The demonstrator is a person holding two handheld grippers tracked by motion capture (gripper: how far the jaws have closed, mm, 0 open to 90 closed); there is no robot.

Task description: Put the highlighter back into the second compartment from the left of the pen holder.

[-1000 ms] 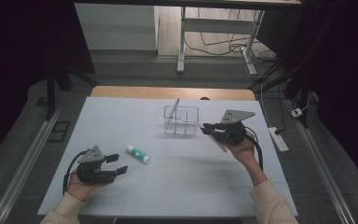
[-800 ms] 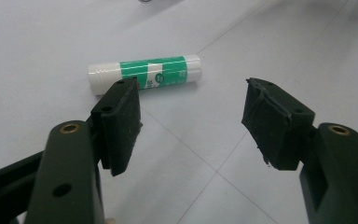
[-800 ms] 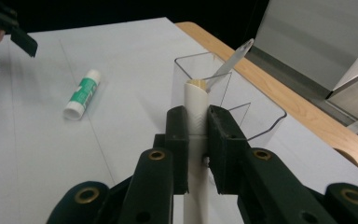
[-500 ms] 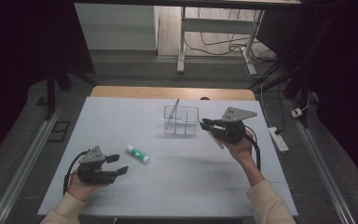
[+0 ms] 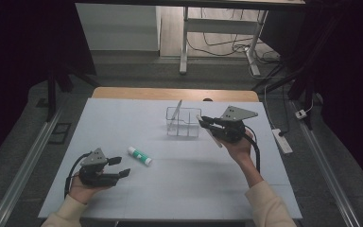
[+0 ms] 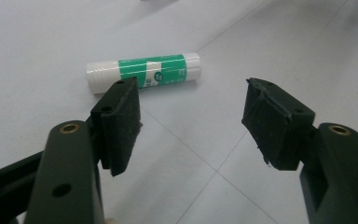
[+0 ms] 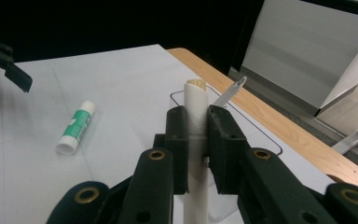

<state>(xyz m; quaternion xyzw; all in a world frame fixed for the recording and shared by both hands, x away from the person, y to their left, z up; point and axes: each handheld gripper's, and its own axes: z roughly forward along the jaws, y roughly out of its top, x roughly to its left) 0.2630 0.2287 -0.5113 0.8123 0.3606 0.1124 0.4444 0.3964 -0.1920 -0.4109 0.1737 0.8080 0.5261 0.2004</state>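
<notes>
Nothing has shifted since the earlier frames. Right hand-held gripper (image 7: 197, 140) is clamped on a white tube (image 7: 196, 154), raised beside the clear box (image 5: 183, 121) on the desk (image 5: 123, 113). Left hand-held gripper (image 6: 191, 123) rests open, empty, near the green-and-white glue stick (image 6: 144, 72) lying flat on the desk.

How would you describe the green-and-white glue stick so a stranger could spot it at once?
Start at the white table and look to its near left part, just beyond the open left gripper. There the green-and-white glue stick lies flat, unheld. Unlike the plain white tube clamped by the right gripper, it has a green label.
</notes>
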